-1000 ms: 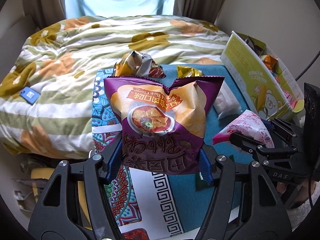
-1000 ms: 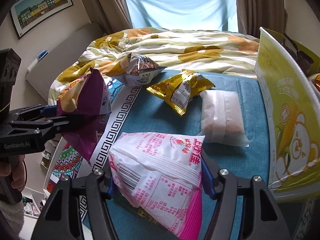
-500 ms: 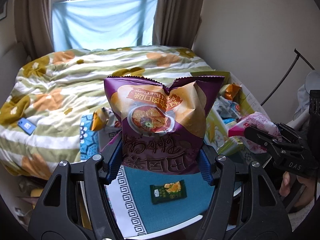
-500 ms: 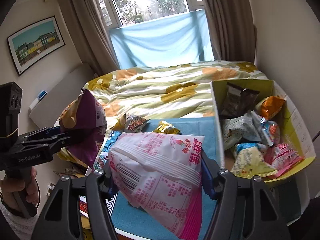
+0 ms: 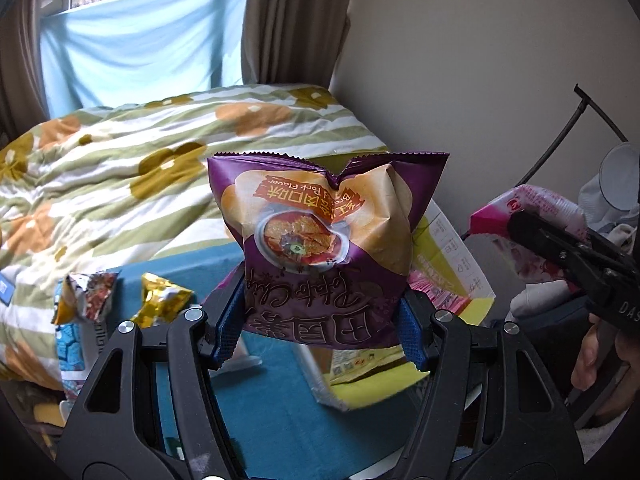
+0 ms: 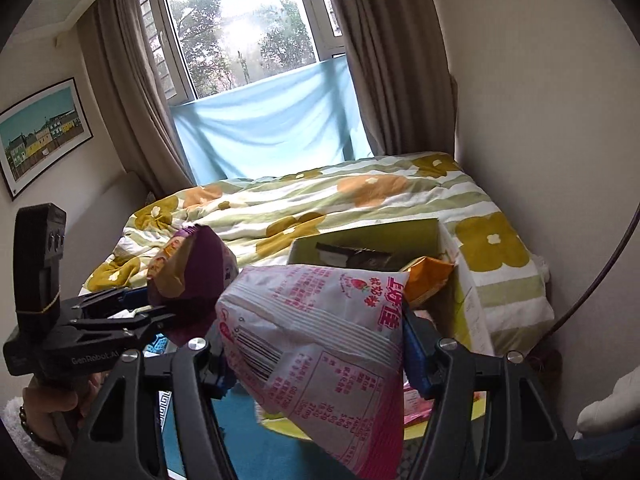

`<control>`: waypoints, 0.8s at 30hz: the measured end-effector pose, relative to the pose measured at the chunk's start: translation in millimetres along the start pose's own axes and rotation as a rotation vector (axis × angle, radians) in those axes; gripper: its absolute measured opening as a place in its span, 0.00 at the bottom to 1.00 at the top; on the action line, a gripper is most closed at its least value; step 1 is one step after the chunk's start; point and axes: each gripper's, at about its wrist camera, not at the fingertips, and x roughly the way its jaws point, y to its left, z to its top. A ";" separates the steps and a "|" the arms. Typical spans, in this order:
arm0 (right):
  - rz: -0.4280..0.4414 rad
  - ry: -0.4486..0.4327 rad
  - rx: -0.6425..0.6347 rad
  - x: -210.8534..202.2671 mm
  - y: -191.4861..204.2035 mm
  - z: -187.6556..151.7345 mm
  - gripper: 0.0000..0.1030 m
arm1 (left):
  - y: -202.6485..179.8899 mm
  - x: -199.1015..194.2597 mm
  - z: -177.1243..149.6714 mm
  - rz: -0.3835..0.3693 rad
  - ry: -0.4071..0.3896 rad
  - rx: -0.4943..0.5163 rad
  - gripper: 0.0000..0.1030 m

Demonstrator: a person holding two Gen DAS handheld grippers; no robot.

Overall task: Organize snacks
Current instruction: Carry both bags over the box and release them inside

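Observation:
My left gripper (image 5: 320, 330) is shut on a purple potato chip bag (image 5: 326, 248) and holds it in the air above the teal table (image 5: 276, 412). It also shows in the right wrist view (image 6: 192, 276). My right gripper (image 6: 316, 354) is shut on a pink-and-white snack bag (image 6: 320, 344), held over the yellow cardboard box (image 6: 372, 240) of snacks; the bag also shows in the left wrist view (image 5: 536, 216). The box (image 5: 448, 256) sits right of and behind the purple bag.
A gold packet (image 5: 160, 300) and a crumpled silver-orange packet (image 5: 88, 296) lie on the table's left part. A bed with a flowered quilt (image 5: 140, 168) lies beyond. A wall (image 5: 480, 80) stands at the right, a black cable (image 5: 568, 128) along it.
Both grippers have lifted higher with their bags and swung right, toward the yellow box. The table and loose packets now sit lower in view.

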 end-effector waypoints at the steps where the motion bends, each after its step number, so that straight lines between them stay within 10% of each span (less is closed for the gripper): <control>1: -0.001 0.002 0.002 2.1 -11.0 4.3 0.59 | -7.2 12.3 2.7 0.005 0.013 -0.005 0.59; 5: 0.007 0.031 0.013 10.8 -49.3 14.8 0.59 | -27.6 55.7 11.8 0.048 0.070 -0.032 0.62; 9: 0.029 0.077 0.013 22.6 -74.6 21.0 0.59 | -36.4 83.1 10.0 0.085 0.120 -0.079 0.97; 24: 0.084 0.164 -0.014 75.7 -91.5 38.4 0.61 | -14.9 51.4 -3.6 0.124 0.119 -0.149 0.97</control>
